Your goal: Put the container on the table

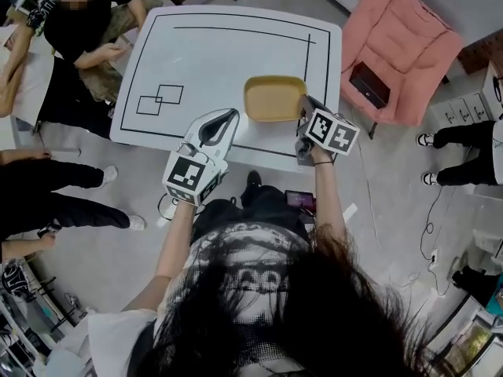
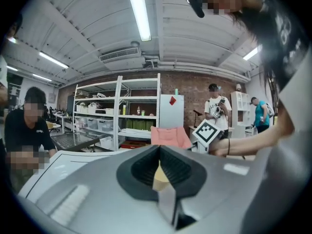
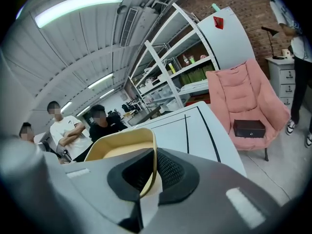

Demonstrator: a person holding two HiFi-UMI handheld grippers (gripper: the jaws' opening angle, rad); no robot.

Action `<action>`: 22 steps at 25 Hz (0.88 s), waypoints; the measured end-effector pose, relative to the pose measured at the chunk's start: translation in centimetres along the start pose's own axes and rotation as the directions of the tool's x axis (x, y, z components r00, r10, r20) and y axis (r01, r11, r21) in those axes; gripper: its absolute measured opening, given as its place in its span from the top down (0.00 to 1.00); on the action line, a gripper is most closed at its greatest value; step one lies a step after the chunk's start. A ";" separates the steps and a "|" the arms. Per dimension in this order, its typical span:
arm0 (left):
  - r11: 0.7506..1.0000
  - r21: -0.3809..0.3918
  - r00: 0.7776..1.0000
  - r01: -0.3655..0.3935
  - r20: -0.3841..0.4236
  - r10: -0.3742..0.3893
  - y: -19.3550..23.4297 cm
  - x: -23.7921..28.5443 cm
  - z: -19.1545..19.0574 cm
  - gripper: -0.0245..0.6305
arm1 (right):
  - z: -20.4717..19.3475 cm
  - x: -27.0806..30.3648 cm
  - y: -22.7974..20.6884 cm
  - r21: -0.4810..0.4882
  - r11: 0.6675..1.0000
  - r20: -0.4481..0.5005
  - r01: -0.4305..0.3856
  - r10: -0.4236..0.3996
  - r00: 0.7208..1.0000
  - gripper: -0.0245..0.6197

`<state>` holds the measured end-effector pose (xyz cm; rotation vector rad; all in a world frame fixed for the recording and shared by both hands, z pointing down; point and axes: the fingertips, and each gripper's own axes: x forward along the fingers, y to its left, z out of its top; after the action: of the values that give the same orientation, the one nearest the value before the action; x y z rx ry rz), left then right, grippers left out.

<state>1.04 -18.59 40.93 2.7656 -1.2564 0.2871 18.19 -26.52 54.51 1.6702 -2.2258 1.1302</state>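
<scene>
A shallow tan container [image 1: 273, 98] hangs over the near part of the white table [image 1: 196, 53], inside its black outline. My right gripper [image 1: 303, 110] is shut on the container's right rim. In the right gripper view the rim [image 3: 152, 155] runs between the dark pads of the right gripper [image 3: 152, 174], and the container's hollow [image 3: 122, 147] lies to the left. My left gripper [image 1: 225, 121] is level beside the container's left side, shut and holding nothing. In the left gripper view a sliver of the tan container [image 2: 161, 177] shows behind the left gripper [image 2: 160, 162].
Two small overlapping squares [image 1: 159, 100] are drawn on the table's left part. A pink chair [image 1: 401, 45] with a black box [image 1: 368, 84] stands right of the table. People sit at the left [image 1: 86, 30]. A phone [image 1: 301, 200] lies below the table edge.
</scene>
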 end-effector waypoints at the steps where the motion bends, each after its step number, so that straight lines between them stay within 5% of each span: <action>1: 1.000 0.009 1.000 0.002 -0.007 -0.002 0.1 0.5 0.1 0.96 | 0.3 0.7 -0.7 0.007 1.000 0.000 0.012 -0.012 1.000 0.93; 22: 0.987 0.009 0.987 0.159 -0.034 -0.158 4.9 4.0 -0.2 0.96 | 2.6 11.0 -7.8 0.157 0.947 -0.070 0.278 -0.271 0.960 0.93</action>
<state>-0.12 -24.72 41.97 2.8375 -1.0227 0.3264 21.67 -37.42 62.13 1.9216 -1.8394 1.2933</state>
